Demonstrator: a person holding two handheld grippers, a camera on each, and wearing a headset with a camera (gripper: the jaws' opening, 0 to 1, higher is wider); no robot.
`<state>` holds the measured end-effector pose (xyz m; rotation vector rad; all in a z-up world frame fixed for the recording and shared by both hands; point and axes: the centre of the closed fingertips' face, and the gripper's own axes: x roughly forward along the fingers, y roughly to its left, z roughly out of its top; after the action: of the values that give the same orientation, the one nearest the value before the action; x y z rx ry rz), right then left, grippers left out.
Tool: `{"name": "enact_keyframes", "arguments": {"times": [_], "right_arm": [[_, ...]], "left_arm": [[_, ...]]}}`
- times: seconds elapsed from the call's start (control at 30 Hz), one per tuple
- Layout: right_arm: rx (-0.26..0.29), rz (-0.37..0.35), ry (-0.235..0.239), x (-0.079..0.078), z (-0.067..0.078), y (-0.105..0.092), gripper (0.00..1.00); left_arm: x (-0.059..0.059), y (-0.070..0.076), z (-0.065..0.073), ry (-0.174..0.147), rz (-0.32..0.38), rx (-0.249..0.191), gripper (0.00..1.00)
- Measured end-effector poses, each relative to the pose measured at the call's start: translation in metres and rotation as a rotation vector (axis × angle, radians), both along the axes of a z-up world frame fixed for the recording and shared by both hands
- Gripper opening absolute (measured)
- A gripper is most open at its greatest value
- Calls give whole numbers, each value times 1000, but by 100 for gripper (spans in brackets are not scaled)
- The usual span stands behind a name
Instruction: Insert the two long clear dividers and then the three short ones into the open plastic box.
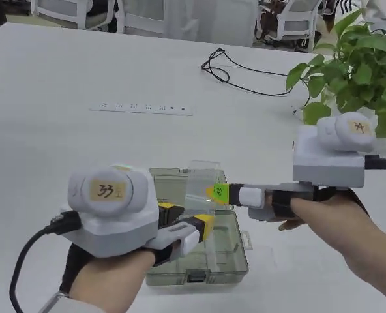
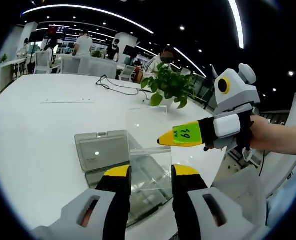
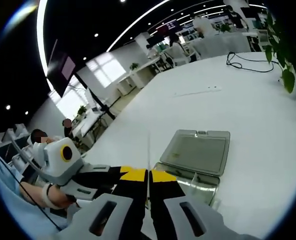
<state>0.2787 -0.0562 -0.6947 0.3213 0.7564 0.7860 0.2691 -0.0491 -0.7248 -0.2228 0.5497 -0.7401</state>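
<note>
Leafy potted plant [image 1: 359, 72] on white table [image 1: 49, 124], black cable [image 1: 245, 86] looped near the plant, power strip [image 1: 142, 108] well apart from it

Head view looked forward and down at the near desk [image 1: 62, 137]. Views from the left hand-held gripper [image 1: 190, 218] and right hand-held gripper [image 1: 214, 192] faced each other, low and close, across the shared open box [image 1: 231, 253].

Box [image 1: 229, 257], lower centre of head view: translucent smoky grey-green; lid [image 1: 170, 182] same tint.
Divider [image 1: 203, 179]: clear, colourless, faint glare.
Left gripper [image 1: 188, 216]: white housing, black jaws, yellow tips; tan label, dark numerals.
Right gripper [image 1: 214, 192]: white housing, black jaws, yellow tip, green label with black digits.
Table [image 1: 62, 150]: plain white.
Plant [image 1: 359, 72], upper right: green leaves.
Cable [image 1: 204, 65]: black.
Power strip [image 1: 141, 108]: white, dark sockets.
</note>
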Motion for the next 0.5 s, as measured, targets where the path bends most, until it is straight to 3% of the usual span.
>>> {"name": "enact_keyframes", "arguments": {"times": [0.17,0.2,0.37,0.5], "right_arm": [[-31,20,-7,-3,2,3,2],[-40,18,-6,-3,2,3,2],[-40,14,-5,-2,5,6,2],[-45,6,8,0,6,7,2]], "left_arm": [[0,1,3,-49,-18,-4,30],[0,1,3,-43,-21,-5,30],[2,5,9,-75,-42,-4,31],[0,6,13,-160,-128,46,33]]}}
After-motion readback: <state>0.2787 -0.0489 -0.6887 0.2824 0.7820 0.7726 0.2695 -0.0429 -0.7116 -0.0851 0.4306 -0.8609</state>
